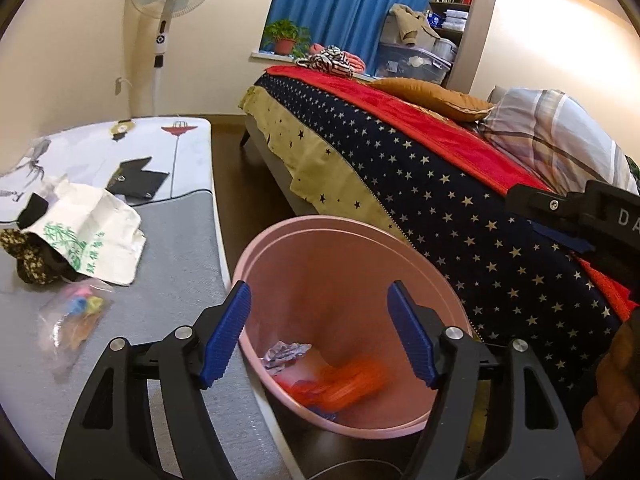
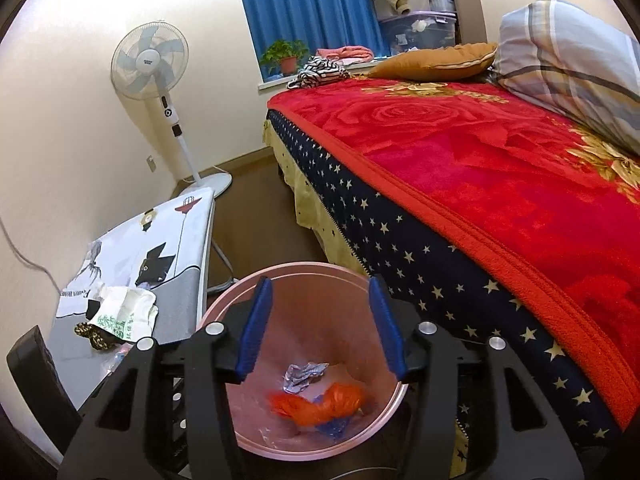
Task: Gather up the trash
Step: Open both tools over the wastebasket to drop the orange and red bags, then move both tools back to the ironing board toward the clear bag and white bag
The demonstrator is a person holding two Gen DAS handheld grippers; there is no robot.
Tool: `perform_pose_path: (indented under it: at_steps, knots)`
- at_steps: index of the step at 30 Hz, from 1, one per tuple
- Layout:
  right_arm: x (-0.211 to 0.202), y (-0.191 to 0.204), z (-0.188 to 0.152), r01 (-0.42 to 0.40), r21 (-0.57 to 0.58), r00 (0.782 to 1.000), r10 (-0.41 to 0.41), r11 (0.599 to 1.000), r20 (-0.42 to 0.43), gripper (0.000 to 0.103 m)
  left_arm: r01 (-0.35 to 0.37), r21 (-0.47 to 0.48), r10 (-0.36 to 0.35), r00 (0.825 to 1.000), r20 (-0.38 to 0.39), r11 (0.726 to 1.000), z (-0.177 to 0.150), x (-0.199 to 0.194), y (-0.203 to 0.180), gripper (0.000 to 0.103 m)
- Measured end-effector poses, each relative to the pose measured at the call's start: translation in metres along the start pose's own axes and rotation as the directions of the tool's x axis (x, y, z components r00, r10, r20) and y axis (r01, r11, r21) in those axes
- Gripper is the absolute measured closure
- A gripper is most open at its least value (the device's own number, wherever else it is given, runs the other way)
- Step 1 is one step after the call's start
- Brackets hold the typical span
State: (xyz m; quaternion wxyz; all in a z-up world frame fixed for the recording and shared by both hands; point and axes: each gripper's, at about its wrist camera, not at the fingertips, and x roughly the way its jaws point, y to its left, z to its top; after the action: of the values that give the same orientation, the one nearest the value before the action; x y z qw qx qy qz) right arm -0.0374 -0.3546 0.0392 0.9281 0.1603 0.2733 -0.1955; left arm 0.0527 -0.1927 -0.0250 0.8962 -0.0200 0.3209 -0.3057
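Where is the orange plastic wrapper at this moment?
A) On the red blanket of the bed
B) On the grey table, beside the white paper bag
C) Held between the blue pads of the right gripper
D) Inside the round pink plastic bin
D: the orange plastic wrapper lies at the bottom of the round pink plastic bin, next to a crumpled silver foil piece; the right gripper is open and empty above it.

Warm, fairly bright indoor light fills the room, brightest on the upper right wall. Both fisheye views bend straight lines and darken to black at the corners. The orange wrapper (image 1: 344, 384) in the pink bin (image 1: 316, 256) looks motion-blurred.
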Motion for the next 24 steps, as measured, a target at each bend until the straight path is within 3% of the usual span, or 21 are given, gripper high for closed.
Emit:
perform_pose_path:
  at_steps: [4,10,13,17,21,24]
  knots:
    - [-0.003,0.005,-0.001,-0.033,-0.009,0.999,0.033,0.999,0.009,0.052,-0.027,-0.003,0.027,0.999,0.024,1.000,0.001,-0.010,0.006,0.035]
    - [-0.009,0.018,-0.004,-0.092,-0.033,0.995,0.092,0.995,0.026,0.052,-0.083,-0.028,0.085,0.995,0.052,0.996,0.003,-0.028,0.025,0.050]
    - [-0.009,0.026,-0.007,-0.118,-0.046,0.993,0.120,0.992,0.024,0.053,-0.137,-0.055,0.141,0.988,0.063,0.989,0.003,-0.039,0.041,0.053]
    - [-0.007,0.041,-0.012,-0.163,-0.063,0.986,0.164,0.985,0.014,0.056,-0.238,-0.109,0.246,0.967,0.067,0.965,0.001,-0.051,0.067,0.053]
    - [-0.003,0.056,-0.017,-0.212,-0.083,0.977,0.213,0.974,0.003,0.062,-0.349,-0.165,0.358,0.933,0.033,0.923,-0.005,-0.057,0.094,0.053]
    - [0.005,0.068,-0.023,-0.259,-0.087,0.966,0.258,0.962,-0.018,0.069,-0.394,-0.208,0.403,0.915,0.003,0.895,-0.011,-0.061,0.114,0.053]
